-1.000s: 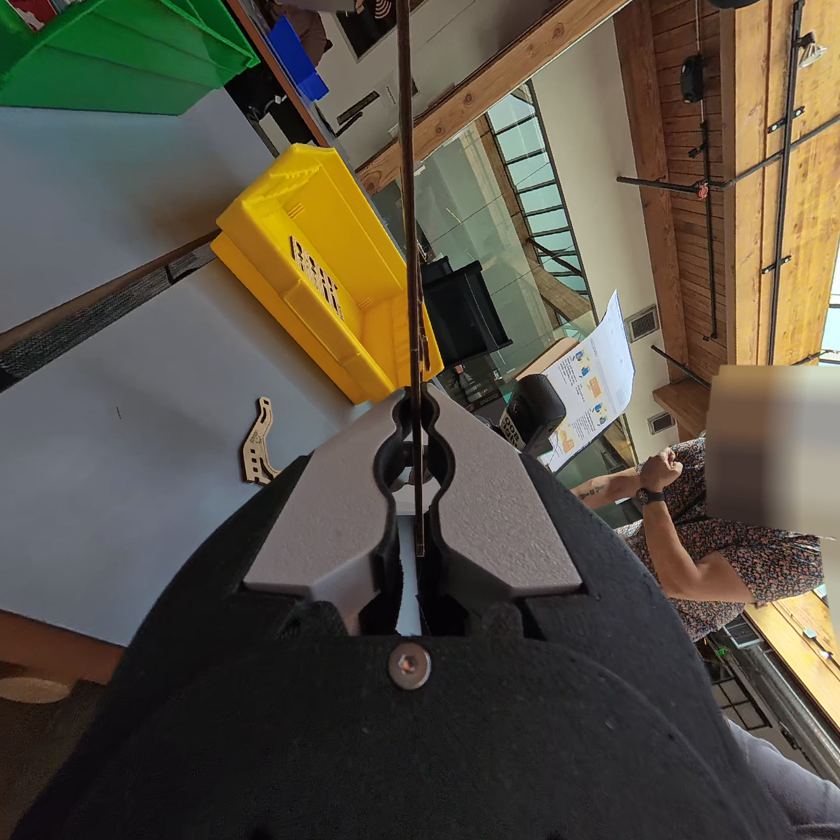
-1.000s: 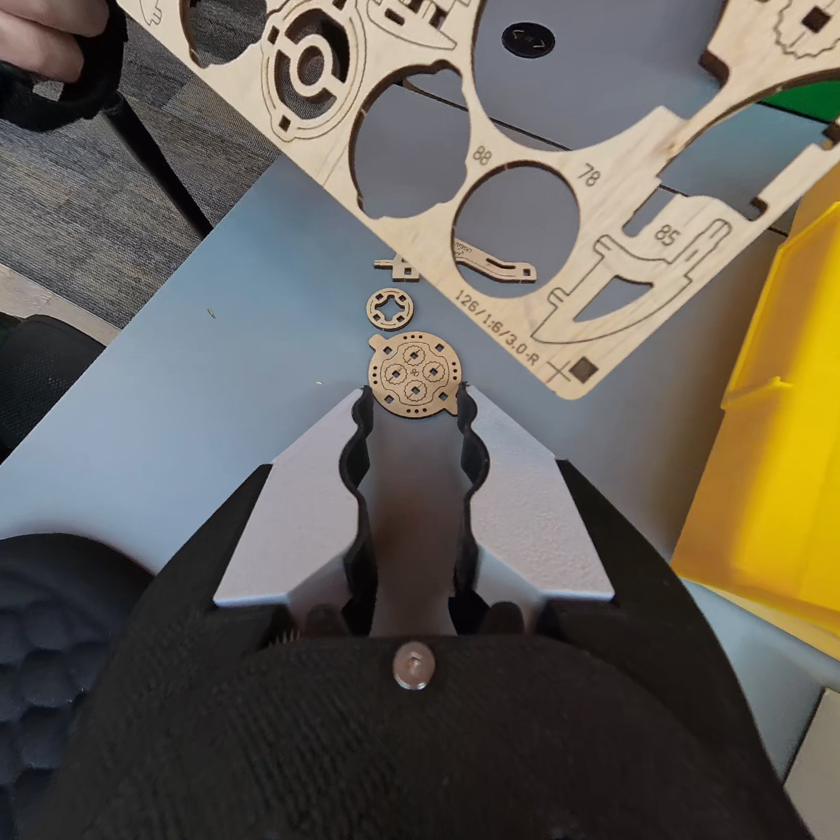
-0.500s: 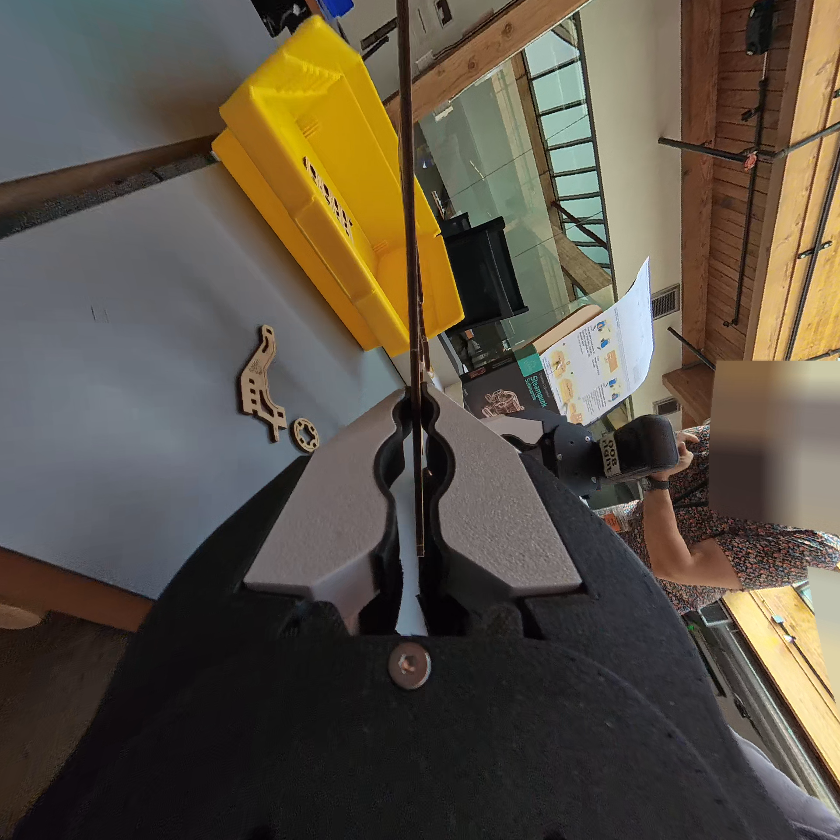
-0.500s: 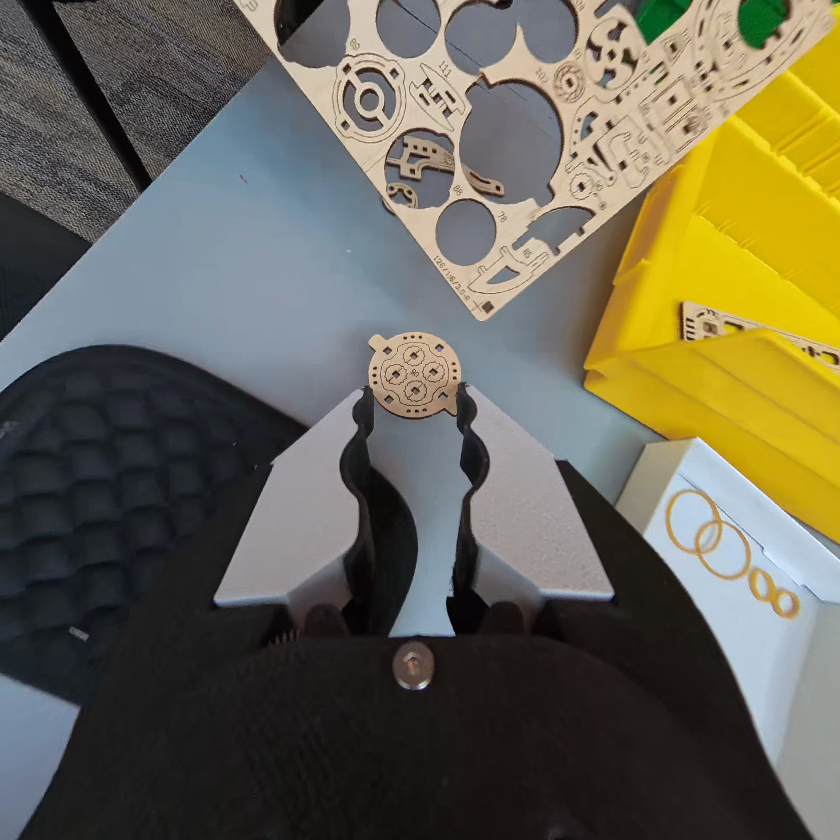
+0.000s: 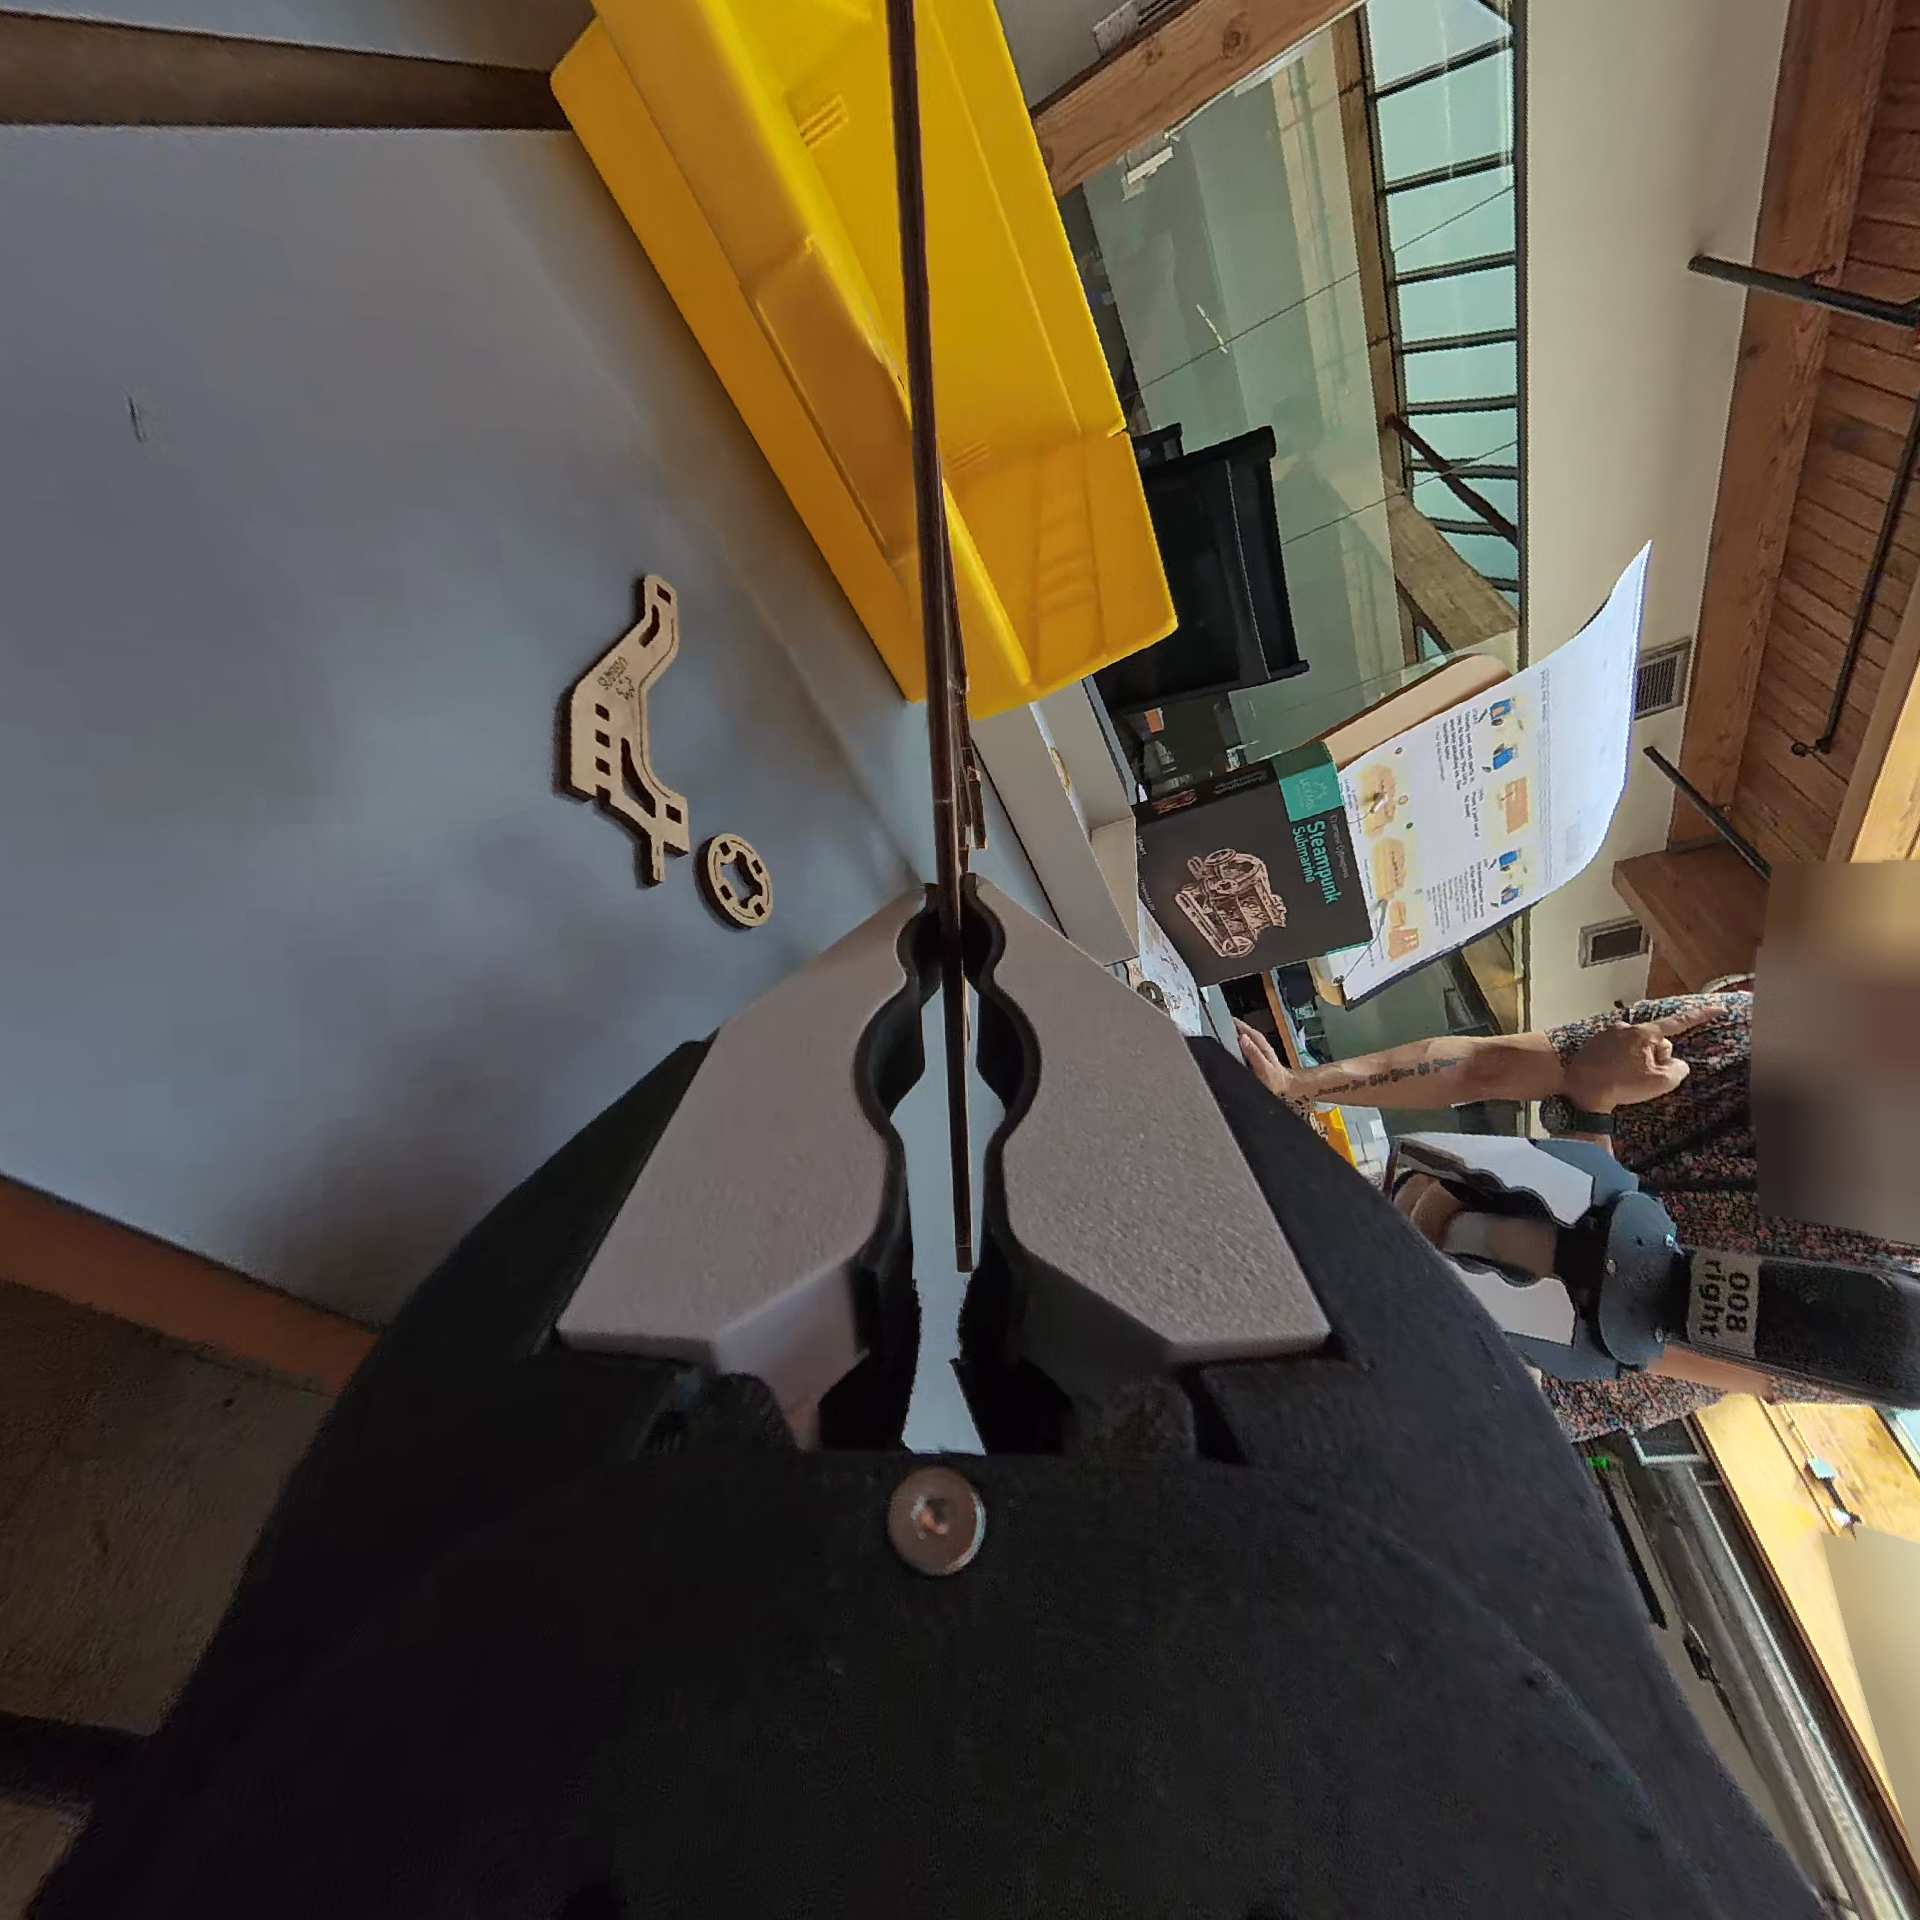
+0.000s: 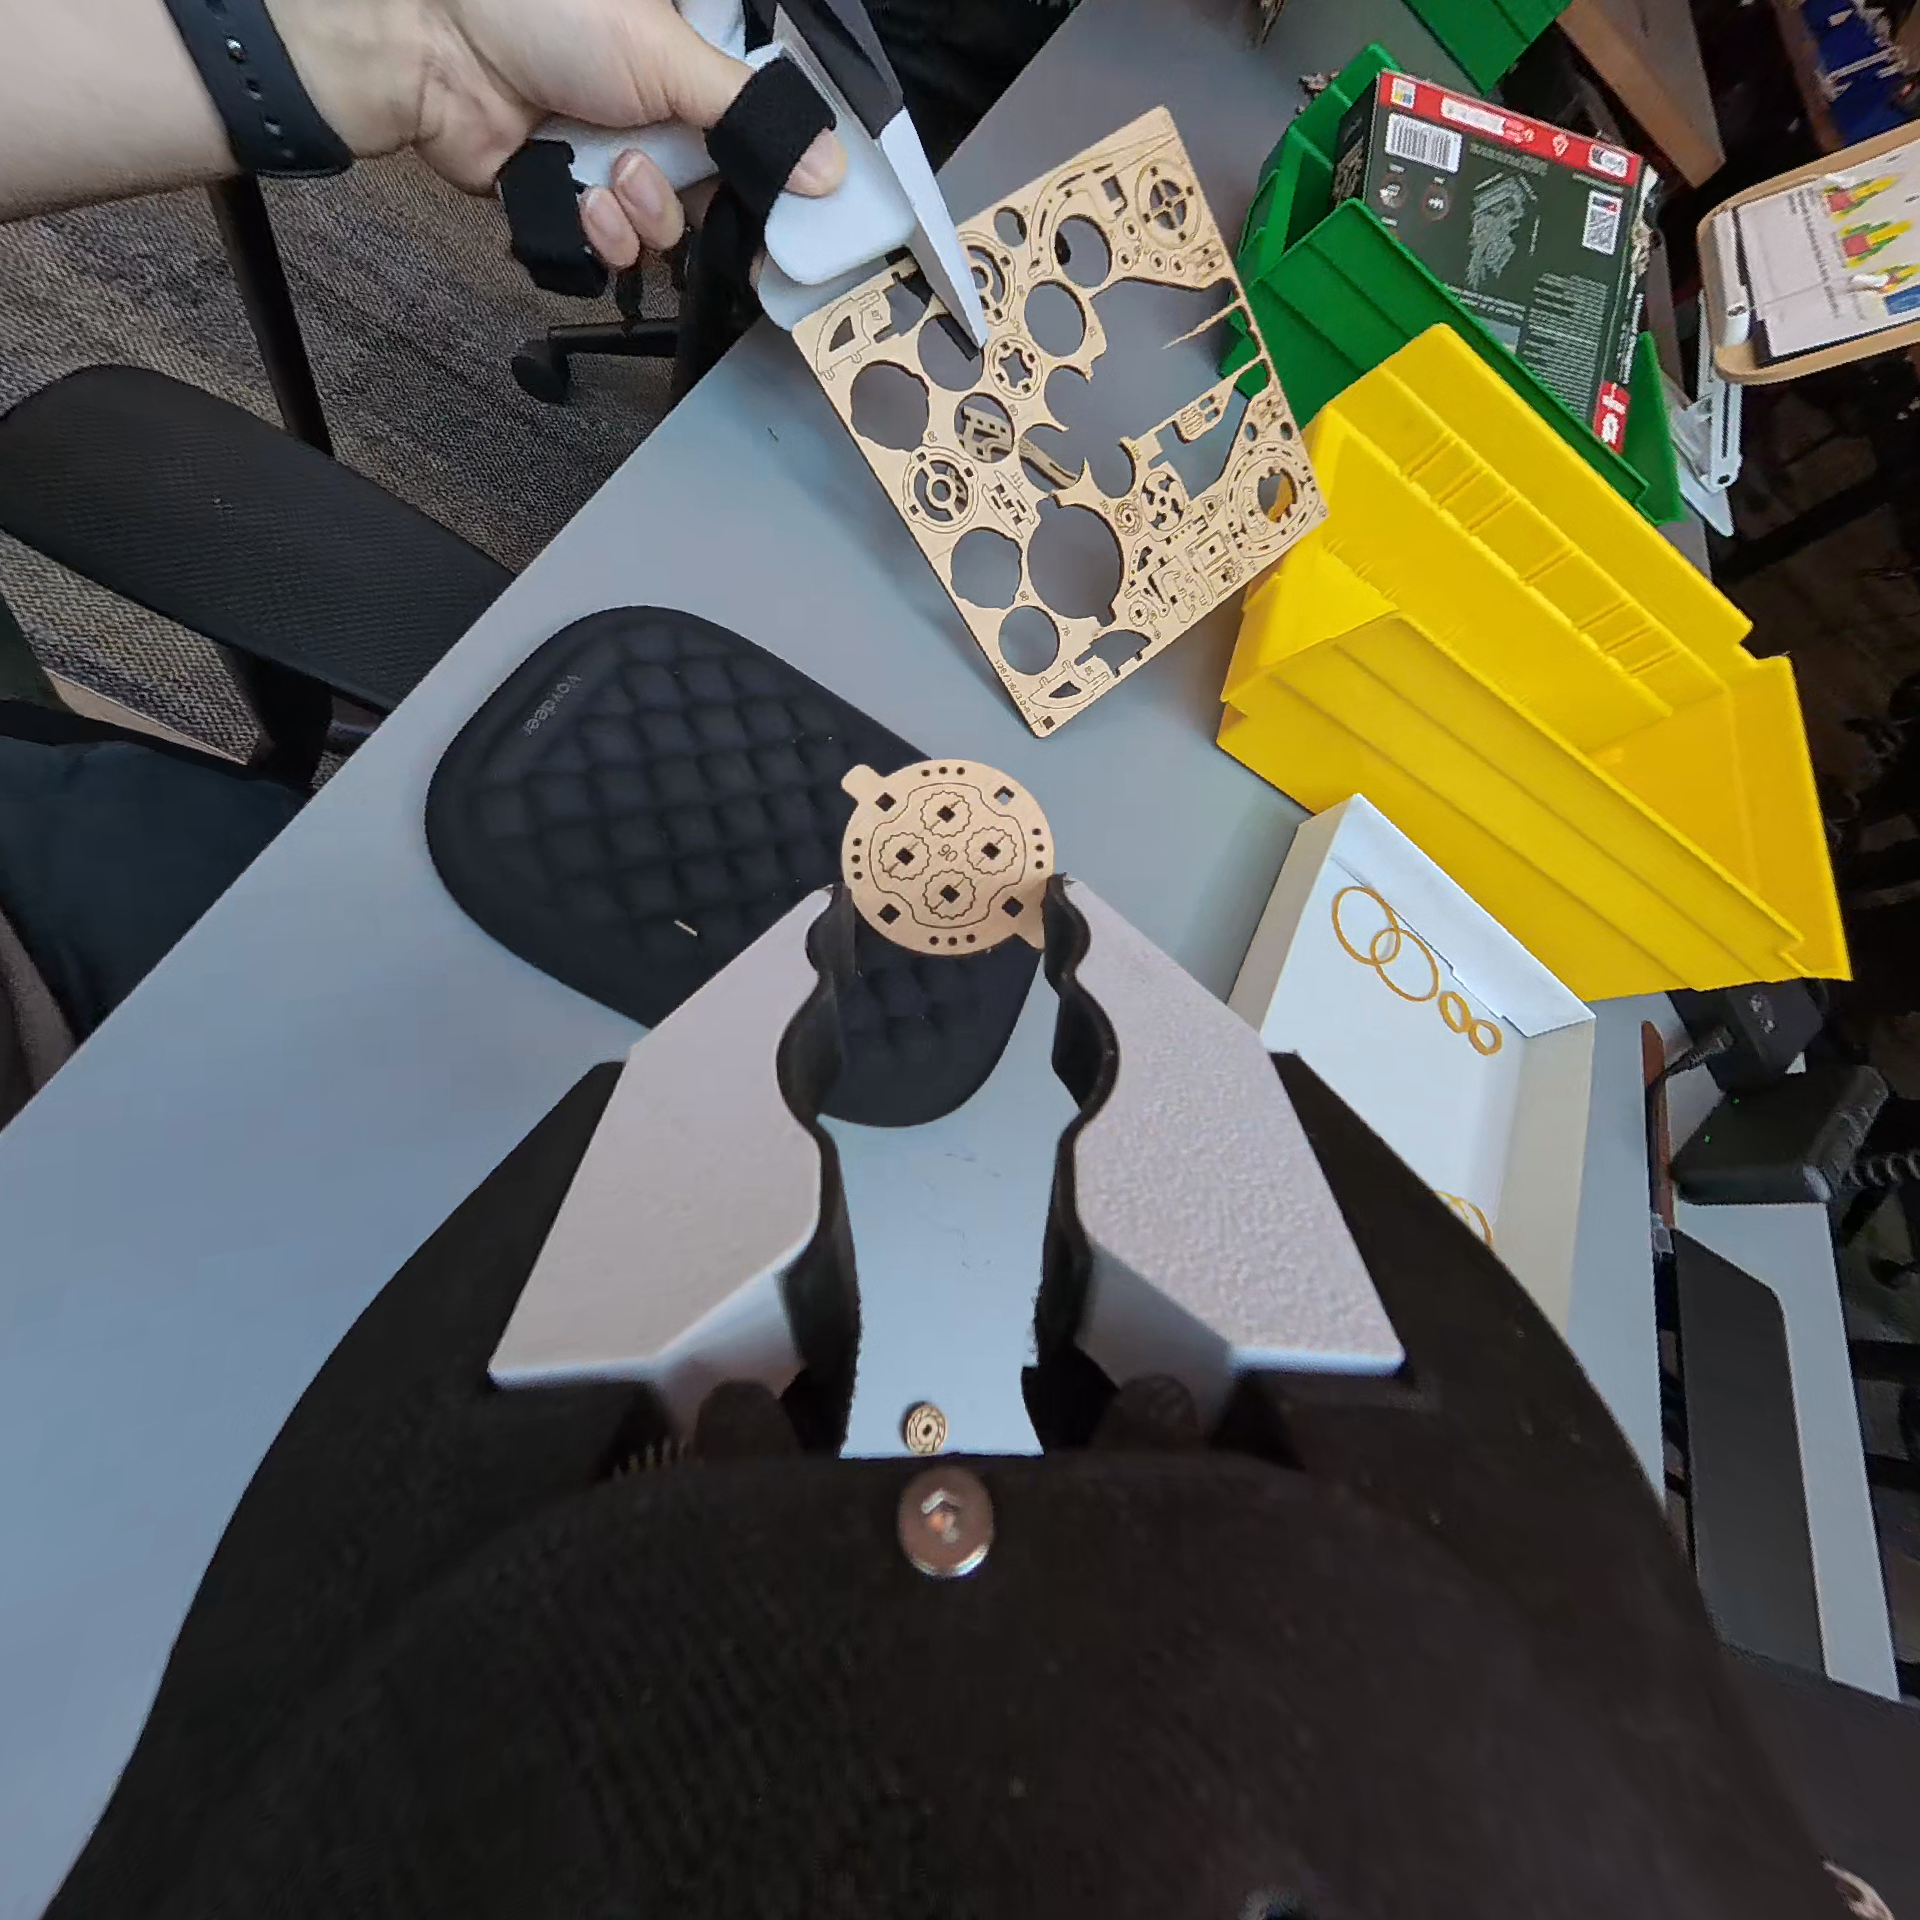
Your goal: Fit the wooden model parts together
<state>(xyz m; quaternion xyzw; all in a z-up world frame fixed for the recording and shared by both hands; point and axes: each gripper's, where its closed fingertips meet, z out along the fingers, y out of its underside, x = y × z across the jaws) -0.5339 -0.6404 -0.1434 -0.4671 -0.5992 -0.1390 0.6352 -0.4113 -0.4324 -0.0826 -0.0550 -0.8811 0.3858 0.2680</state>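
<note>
The right gripper is pinching the round disc, the left gripper is clenching the sheet at 12 o'clock, so I would be aligning them slowly.

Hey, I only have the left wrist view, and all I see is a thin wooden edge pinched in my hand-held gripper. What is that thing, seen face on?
Observer: It is a square laser-cut wooden parts sheet with many round holes where parts are gone. The left hand-held gripper is shut on it near one corner.
Operator: Is the right one carrying anything?
Observer: Yes. The right hand-held gripper pinches a round wooden disc with four cog outlines, held by its lower edge.
Operator: What is behind that disc?
Observer: A black quilted pad lying on the grey table. The disc looks held clear above it.
</note>
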